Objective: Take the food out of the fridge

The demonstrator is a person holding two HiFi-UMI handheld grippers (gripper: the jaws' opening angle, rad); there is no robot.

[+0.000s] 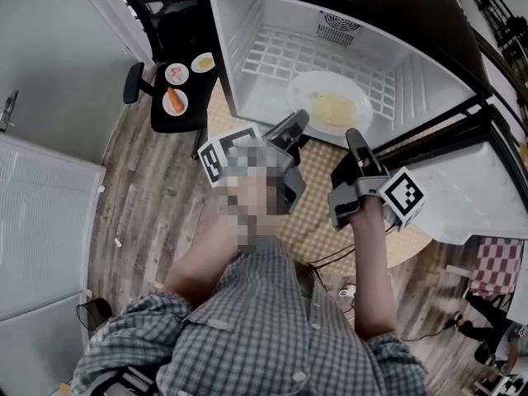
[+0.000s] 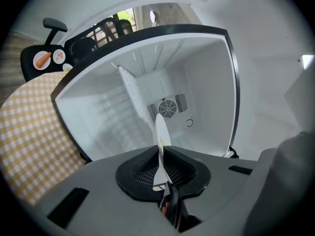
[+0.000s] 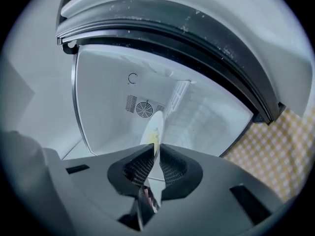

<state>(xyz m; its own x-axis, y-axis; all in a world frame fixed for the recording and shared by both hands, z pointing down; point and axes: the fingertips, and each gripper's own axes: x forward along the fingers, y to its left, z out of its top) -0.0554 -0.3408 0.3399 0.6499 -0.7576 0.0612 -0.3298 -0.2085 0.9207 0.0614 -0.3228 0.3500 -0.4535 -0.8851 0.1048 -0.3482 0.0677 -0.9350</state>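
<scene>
A white plate (image 1: 330, 104) with pale yellow food on it hangs at the mouth of the open fridge (image 1: 247, 23), over its wire shelf (image 1: 280, 56). My left gripper (image 1: 299, 122) is shut on the plate's near left rim. My right gripper (image 1: 353, 136) is shut on the near right rim. In the left gripper view the plate (image 2: 161, 129) shows edge-on, pinched between the pads of the left gripper (image 2: 161, 150). The right gripper view shows the same: the plate (image 3: 153, 126) clamped in the right gripper (image 3: 156, 149), with yellow food on its face.
A black chair (image 1: 161, 122) at the fridge's left carries three small plates of food (image 1: 175, 100). A table with a yellow checked cloth (image 1: 318, 217) lies under my hands. The fridge door (image 1: 495, 188) stands open at the right. The fridge's back wall has a fan grille (image 2: 167, 108).
</scene>
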